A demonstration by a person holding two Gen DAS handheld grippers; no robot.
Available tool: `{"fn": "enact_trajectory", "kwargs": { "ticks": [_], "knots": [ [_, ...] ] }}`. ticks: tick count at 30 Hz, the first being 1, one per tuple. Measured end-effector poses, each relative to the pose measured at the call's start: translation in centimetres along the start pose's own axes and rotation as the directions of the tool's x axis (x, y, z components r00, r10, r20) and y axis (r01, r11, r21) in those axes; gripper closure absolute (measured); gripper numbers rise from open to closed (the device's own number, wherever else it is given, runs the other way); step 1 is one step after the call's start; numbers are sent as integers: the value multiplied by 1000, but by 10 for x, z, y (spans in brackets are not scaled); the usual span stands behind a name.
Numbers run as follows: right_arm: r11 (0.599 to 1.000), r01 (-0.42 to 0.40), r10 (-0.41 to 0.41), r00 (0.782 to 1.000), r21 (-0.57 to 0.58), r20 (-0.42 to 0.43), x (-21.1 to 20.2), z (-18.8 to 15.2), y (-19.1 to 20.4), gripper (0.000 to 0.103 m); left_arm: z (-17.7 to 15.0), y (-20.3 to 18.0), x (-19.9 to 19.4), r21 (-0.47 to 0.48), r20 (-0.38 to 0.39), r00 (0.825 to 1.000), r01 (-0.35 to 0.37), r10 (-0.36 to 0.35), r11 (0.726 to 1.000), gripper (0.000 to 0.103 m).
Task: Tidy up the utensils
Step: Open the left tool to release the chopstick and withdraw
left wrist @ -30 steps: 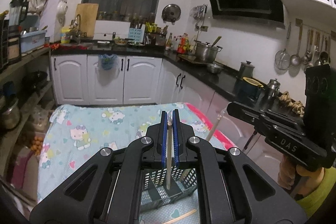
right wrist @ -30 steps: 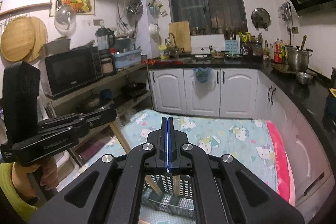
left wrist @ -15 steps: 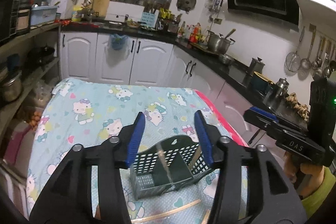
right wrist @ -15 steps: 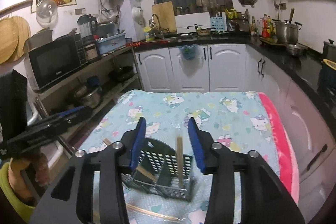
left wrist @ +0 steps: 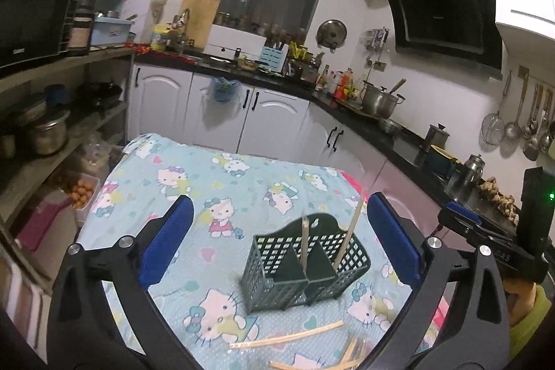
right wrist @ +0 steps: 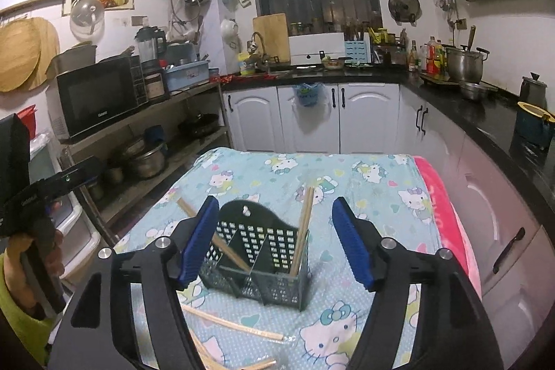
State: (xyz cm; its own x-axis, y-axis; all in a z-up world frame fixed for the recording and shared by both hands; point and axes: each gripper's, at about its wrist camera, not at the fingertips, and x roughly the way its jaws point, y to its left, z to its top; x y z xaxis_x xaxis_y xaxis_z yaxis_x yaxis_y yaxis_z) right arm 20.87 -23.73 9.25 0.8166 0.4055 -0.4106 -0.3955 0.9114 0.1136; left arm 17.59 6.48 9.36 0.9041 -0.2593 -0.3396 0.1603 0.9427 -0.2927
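Green basket: right view shows paired chopsticks; left view one. Left hand-held gripper, right hand-held gripper: opening, empty.

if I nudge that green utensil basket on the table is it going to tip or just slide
The green basket looks like thin perforated plastic, so it is probably light. On the soft cloth it would likely drag rather than glide. The chopsticks stand tall and lean above its rim, so a high push might tip it; push low.
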Motion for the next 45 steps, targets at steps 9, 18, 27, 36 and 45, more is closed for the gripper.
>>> {"fn": "enact_trajectory", "kwargs": {
  "ticks": [9, 18, 27, 36, 45],
  "knots": [
    [1000, -27, 27, 1000, -15, -15, -17, -25, 13, 35, -28, 7, -20, -15, -17, 1000, -2, 1, 1000, 11],
    [999, -27, 26, 998, -24, -56, -30, -59, 19, 35, -56, 15, -35, -10, -52, 998, -19, 18, 1000, 11],
    [999, -32, 28, 994, -39, -102, -35, -84, 23, 35, -84, 28, -42, -12, -114, 992, -51, 49, 999, 11],
    [998, -31, 24, 989, -48, -145, -34, -105, 28, 33, -102, 40, -45, -34, -156, 986, -58, 52, 998, 11],
    [998, -39, 29, 982, -49, -188, -30, -123, 32, 33, -122, 44, -39, -50, -221, 975, -33, 21, 998, 11]
  ]
}}
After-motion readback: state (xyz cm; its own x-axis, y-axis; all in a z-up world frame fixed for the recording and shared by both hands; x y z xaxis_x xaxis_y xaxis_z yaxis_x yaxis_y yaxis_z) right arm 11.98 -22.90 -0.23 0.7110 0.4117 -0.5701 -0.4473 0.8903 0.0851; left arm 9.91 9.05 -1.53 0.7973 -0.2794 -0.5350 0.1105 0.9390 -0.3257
